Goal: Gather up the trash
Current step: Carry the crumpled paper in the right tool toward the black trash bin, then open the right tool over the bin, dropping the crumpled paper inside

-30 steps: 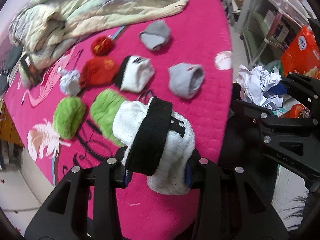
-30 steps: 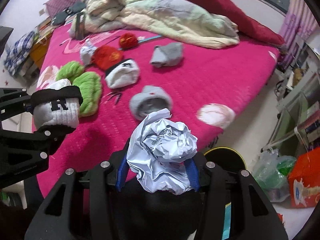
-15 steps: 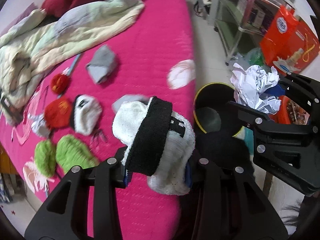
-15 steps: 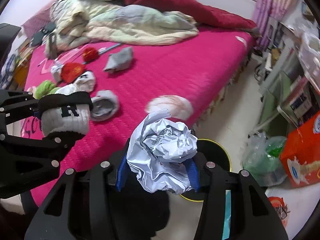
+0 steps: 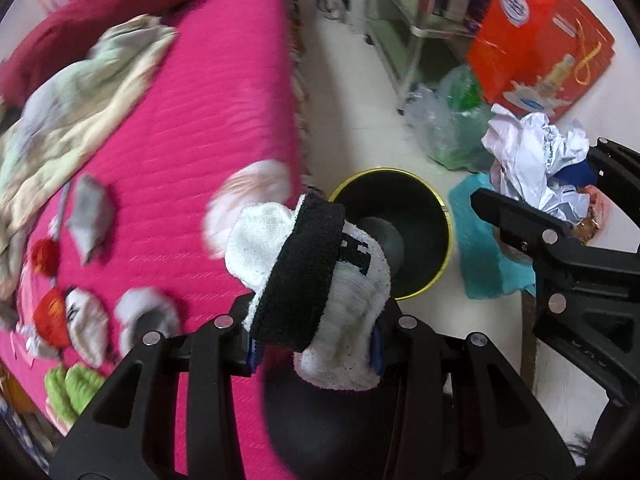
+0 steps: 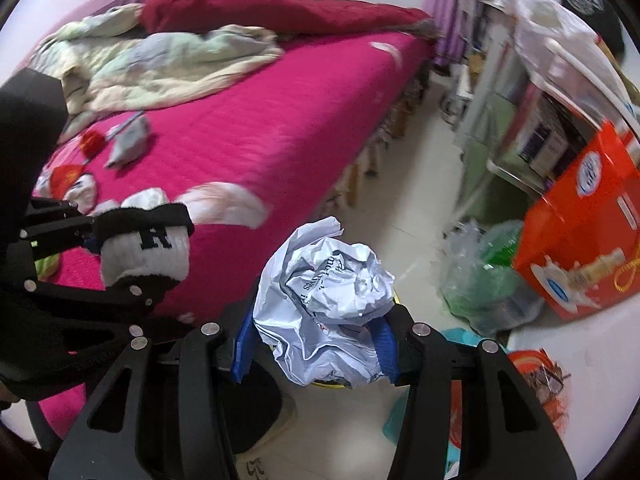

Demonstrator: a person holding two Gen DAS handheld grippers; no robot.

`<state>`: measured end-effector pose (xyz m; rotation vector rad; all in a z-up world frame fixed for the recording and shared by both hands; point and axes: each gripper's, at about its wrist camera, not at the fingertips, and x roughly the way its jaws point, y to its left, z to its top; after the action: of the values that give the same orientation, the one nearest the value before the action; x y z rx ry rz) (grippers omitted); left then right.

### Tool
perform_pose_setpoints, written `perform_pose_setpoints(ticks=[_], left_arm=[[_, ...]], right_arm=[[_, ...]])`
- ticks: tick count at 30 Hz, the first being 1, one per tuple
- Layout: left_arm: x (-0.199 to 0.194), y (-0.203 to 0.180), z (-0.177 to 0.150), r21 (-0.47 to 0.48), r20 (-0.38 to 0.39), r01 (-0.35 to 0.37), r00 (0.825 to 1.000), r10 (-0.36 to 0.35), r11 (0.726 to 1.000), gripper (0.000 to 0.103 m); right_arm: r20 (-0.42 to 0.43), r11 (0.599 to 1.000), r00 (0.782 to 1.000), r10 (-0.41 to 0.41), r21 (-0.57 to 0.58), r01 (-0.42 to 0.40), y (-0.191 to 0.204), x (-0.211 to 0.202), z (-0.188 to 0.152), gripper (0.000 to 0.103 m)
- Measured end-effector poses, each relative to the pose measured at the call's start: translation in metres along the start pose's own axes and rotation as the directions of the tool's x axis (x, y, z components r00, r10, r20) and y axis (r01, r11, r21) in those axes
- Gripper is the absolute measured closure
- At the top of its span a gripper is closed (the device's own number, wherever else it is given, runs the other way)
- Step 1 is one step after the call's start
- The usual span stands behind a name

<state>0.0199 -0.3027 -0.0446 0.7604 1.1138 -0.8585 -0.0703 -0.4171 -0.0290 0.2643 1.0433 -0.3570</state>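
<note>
My left gripper (image 5: 314, 350) is shut on a rolled white sock with a black cuff (image 5: 312, 280), held above the bed's edge, just in front of a black bin with a yellow rim (image 5: 400, 200) on the floor. My right gripper (image 6: 316, 344) is shut on a crumpled paper ball (image 6: 324, 304), which hides most of the bin below it. The paper ball (image 5: 532, 164) and right gripper also show at the right of the left wrist view. The sock (image 6: 148, 248) shows at the left of the right wrist view.
A pink bed (image 5: 192, 128) holds several rolled socks, red pom-poms and a heaped blanket (image 6: 160, 64). On the floor are a green plastic bag (image 6: 488, 280), an orange carton (image 6: 580, 224), a teal item (image 5: 480, 240) and a shelf unit (image 5: 404, 12).
Both grippers have swung right, away from the bed and towards the floor. The bin now lies directly ahead of the sock, and the paper ball is over the bin.
</note>
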Motion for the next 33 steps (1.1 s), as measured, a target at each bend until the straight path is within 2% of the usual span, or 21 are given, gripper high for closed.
perform_pose_setpoints(ticks=[5,8,10,14,24,27,29,30,33], left_arm=[[0.021,-0.025,0.021,0.057,-0.025,0.050,0.998,-0.049,0.997,0.064],[0.033,-0.034,0.033,0.071,-0.041,0.082,0.996,-0.080,0.994,0.059],[0.039,-0.039,0.039,0.091,-0.049,0.092,0.995,-0.088,0.992,0.036],[0.045,-0.043,0.046,0.107,-0.046,0.062,0.997,-0.057,0.992,0.021],[0.042,-0.027,0.044,0.095,-0.049,0.010,0.999,-0.005,0.995,0.019],[0.035,-0.017,0.037,0.068,-0.044,0.008,0.999,-0.005,0.998,0.018],[0.031,-0.010,0.033,0.043,-0.031,-0.009,0.999,0.010,0.999,0.013],[0.030,-0.007,0.031,0.031,-0.027,-0.016,1.000,0.017,0.999,0.010],[0.028,-0.004,0.024,0.014,-0.026,-0.016,1.000,0.016,1.000,0.010]], right_arm=[[-0.016,0.999,0.999,-0.039,0.032,0.040,-0.026,0.008,-0.002,0.057],[-0.025,0.997,0.998,-0.055,0.046,0.056,-0.037,0.013,-0.001,0.057],[-0.032,0.997,0.998,-0.061,0.051,0.063,-0.043,0.018,0.000,0.057],[-0.048,0.996,0.997,-0.067,0.059,0.069,-0.052,0.028,0.003,0.057],[-0.105,0.998,0.993,-0.046,0.025,0.049,-0.044,0.058,0.012,0.054],[-0.134,0.998,0.990,-0.055,0.003,0.056,-0.040,0.069,0.013,0.047],[-0.150,0.998,0.987,-0.061,-0.002,0.061,-0.037,0.074,0.013,0.031],[-0.152,0.998,0.986,-0.063,-0.002,0.064,-0.035,0.074,0.014,0.030],[-0.157,0.998,0.986,-0.058,-0.012,0.057,-0.030,0.074,0.014,0.029]])
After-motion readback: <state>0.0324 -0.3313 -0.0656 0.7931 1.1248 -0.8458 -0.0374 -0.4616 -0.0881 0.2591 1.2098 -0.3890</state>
